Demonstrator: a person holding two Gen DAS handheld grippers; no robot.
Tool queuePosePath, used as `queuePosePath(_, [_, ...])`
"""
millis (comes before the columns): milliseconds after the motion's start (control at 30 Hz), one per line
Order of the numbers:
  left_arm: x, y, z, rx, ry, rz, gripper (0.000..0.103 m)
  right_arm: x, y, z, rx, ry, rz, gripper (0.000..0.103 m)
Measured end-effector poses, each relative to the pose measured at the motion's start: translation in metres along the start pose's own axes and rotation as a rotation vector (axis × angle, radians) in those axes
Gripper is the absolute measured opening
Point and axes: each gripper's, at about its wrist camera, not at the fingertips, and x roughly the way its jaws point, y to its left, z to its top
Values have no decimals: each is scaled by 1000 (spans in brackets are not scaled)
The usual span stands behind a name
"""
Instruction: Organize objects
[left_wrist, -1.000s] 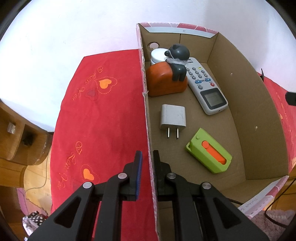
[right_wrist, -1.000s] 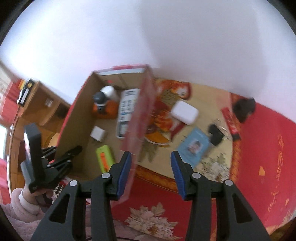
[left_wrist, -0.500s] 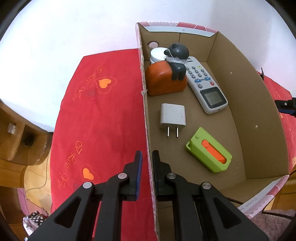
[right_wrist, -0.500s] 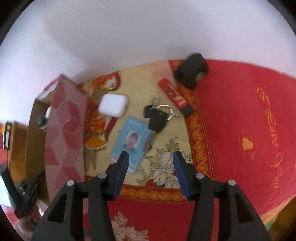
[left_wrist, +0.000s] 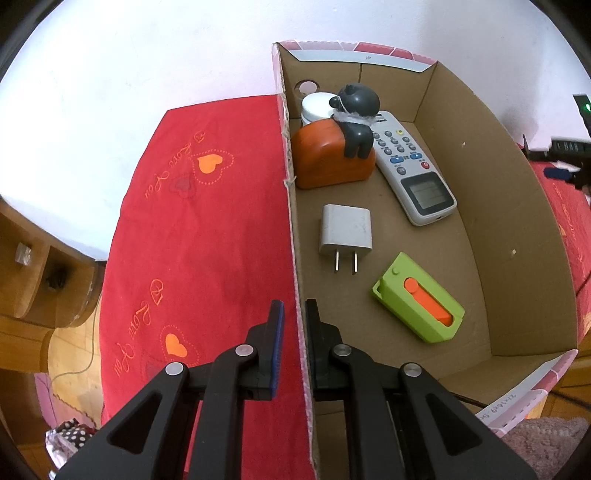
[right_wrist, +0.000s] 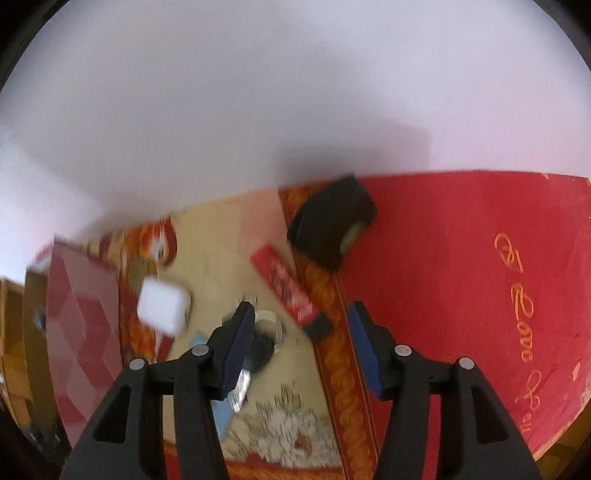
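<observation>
My left gripper (left_wrist: 294, 314) is shut on the left wall of the cardboard box (left_wrist: 509, 206). Inside the box lie a white charger (left_wrist: 345, 230), a green and orange case (left_wrist: 419, 302), a grey remote (left_wrist: 413, 170) and an orange block with a dark figure (left_wrist: 332, 155), with a white jar (left_wrist: 316, 103) behind it. My right gripper (right_wrist: 301, 332) hangs over the patterned cloth with its jaws opening and nothing between the pads. Below it lie a red stick (right_wrist: 286, 284), a key bunch (right_wrist: 264, 339), a white case (right_wrist: 164, 304), a blue card (right_wrist: 223, 413) and a black object (right_wrist: 332, 221).
The box (right_wrist: 81, 321) shows at the left edge of the right wrist view. A red cloth (left_wrist: 207, 229) with hearts covers the surface left of the box, and the same cloth (right_wrist: 461, 280) spreads to the right. Wooden furniture (left_wrist: 33, 266) stands at the far left.
My right gripper swung away from the box to the right, sank toward the loose items and spread its jaws wider. The left gripper and the box stayed put.
</observation>
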Motion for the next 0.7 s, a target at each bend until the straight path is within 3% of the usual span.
queuePosePath(233, [-3,-5,-1,-9,4,4,11,14,-2,26,78,1,-37,68])
queuePosePath(533, [1,0,-3,-20,6,6,11,23,-14,27,110,3,-80,68])
queuePosePath(700, [0,-1,-4,-18,6,5,11,21,-25,19,105,16,-124,56])
